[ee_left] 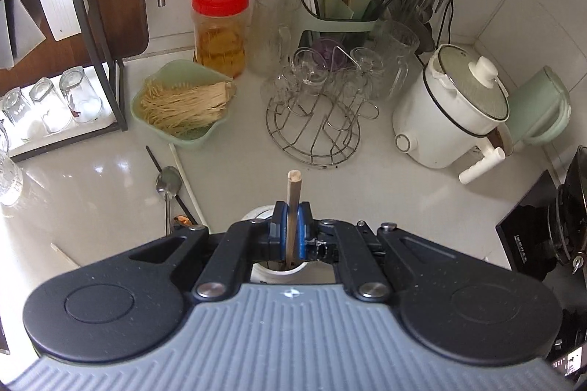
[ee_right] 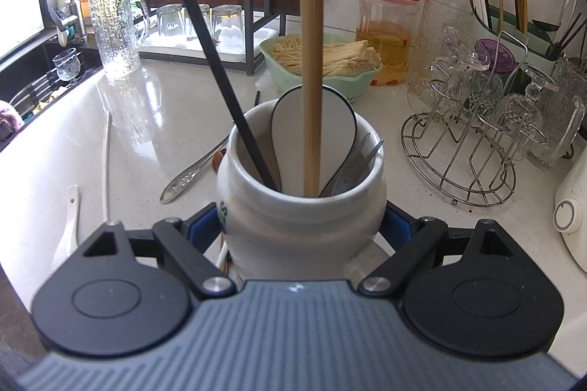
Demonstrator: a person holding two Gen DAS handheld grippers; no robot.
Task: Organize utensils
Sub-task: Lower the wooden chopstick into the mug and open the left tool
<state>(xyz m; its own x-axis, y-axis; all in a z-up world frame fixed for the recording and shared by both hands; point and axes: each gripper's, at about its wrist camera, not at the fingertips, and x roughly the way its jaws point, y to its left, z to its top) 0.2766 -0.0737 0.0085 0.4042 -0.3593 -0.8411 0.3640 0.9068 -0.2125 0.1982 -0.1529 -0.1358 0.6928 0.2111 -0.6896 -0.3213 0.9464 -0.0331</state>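
Observation:
My left gripper (ee_left: 291,207) is shut on a wooden chopstick (ee_left: 293,187), which stands upright between the blue pads with its lower end inside the white ceramic jar (ee_left: 279,270). In the right wrist view this chopstick (ee_right: 312,60) comes down from above into the jar (ee_right: 293,244). My right gripper (ee_right: 301,222) has its blue pads against both sides of the jar. Inside are a black chopstick (ee_right: 205,42), a white spoon (ee_right: 330,134) and a clear fork (ee_right: 361,152). On the counter lie a metal spoon (ee_left: 168,185), a white chopstick (ee_left: 185,178) and a white spoon (ee_right: 71,214).
Behind the jar sit a green bowl (ee_left: 176,134) of pale strands, a red-lidded jar (ee_left: 220,27), a wire rack of glasses (ee_left: 315,119) and a green utensil holder (ee_left: 337,13). A white electric pot (ee_left: 447,112) stands right. A sink (ee_right: 44,68) lies far left.

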